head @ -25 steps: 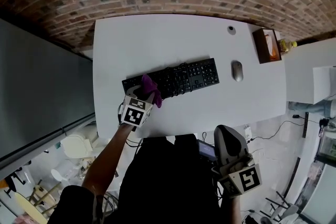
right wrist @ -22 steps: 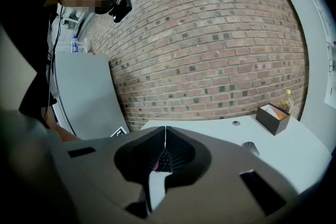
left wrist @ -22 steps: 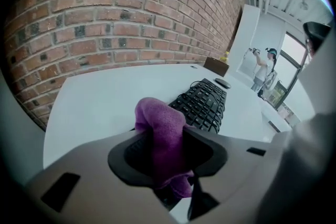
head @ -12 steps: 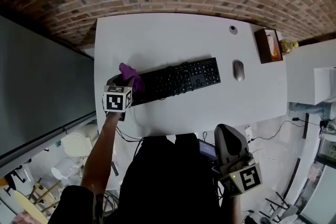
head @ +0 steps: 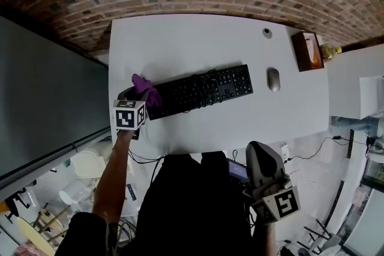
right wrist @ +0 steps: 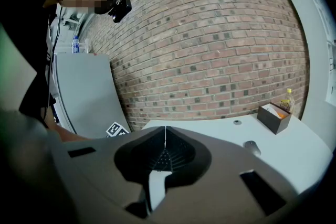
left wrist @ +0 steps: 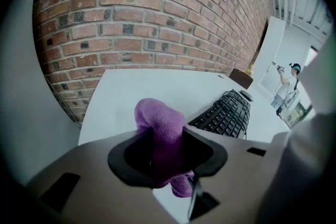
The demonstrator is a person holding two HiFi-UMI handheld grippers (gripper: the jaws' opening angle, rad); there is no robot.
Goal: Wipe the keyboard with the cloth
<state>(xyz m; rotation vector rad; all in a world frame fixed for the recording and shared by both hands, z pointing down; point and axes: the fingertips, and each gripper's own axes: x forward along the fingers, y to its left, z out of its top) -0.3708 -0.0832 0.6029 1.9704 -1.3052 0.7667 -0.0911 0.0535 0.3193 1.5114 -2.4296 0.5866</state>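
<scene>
A black keyboard (head: 200, 91) lies slantwise across the white table (head: 180, 45); in the left gripper view the keyboard (left wrist: 224, 114) runs off to the right. My left gripper (head: 137, 95) is shut on a purple cloth (head: 144, 87) just off the keyboard's left end, near the table's left edge. The cloth (left wrist: 161, 134) bulges out above and hangs below the left gripper (left wrist: 164, 150). Held low in front of the person's body, away from the table, my right gripper (head: 261, 169) has its jaws closed together with nothing in them; the same right gripper (right wrist: 164, 147) looks toward the brick wall.
A grey mouse (head: 273, 79) lies right of the keyboard. A brown box (head: 305, 51) stands at the table's far right corner, with a small round grey object (head: 267, 33) beside it. A dark panel (head: 42, 93) borders the table on the left. Cables lie on the floor.
My left gripper has carried the purple cloth leftward along the keyboard, from over its left part to just beyond its left end. The right gripper has stayed where it was.
</scene>
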